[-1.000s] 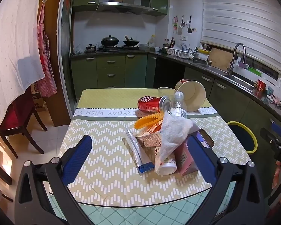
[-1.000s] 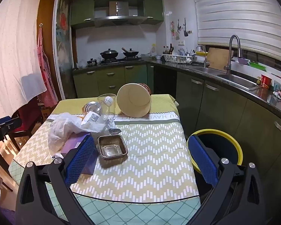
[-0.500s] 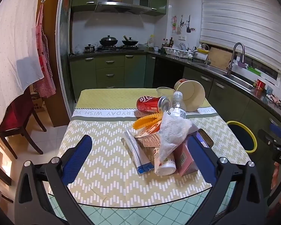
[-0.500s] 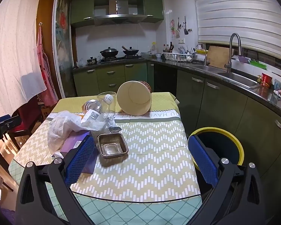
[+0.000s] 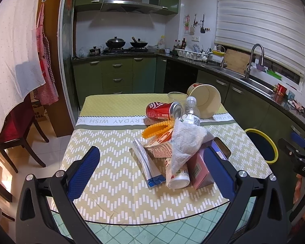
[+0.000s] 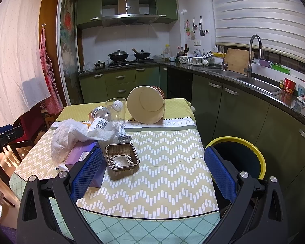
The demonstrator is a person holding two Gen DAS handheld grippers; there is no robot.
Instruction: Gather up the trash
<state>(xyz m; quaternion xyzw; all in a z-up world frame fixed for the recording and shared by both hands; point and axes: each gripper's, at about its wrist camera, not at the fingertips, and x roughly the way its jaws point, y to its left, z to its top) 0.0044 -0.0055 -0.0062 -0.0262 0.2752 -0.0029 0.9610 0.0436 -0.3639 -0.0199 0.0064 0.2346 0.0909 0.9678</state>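
We find both grippers, left and right, spread wide and empty; trash heaped on table, bin beside.

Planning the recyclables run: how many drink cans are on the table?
1: the red can lies on its side behind the pile, beside the clear bottle. Others may hide underneath.

The near left part of the table is bare cloth, giving open access from the front edge. The trash heap blocks the centre and right: a crumpled bag lies over a pink carton, a white cup and a sachet. Behind it lie a red can, a bottle and a paper tub. In the right wrist view, bare cloth separates the brown tray from the bin, which stands beside the table.
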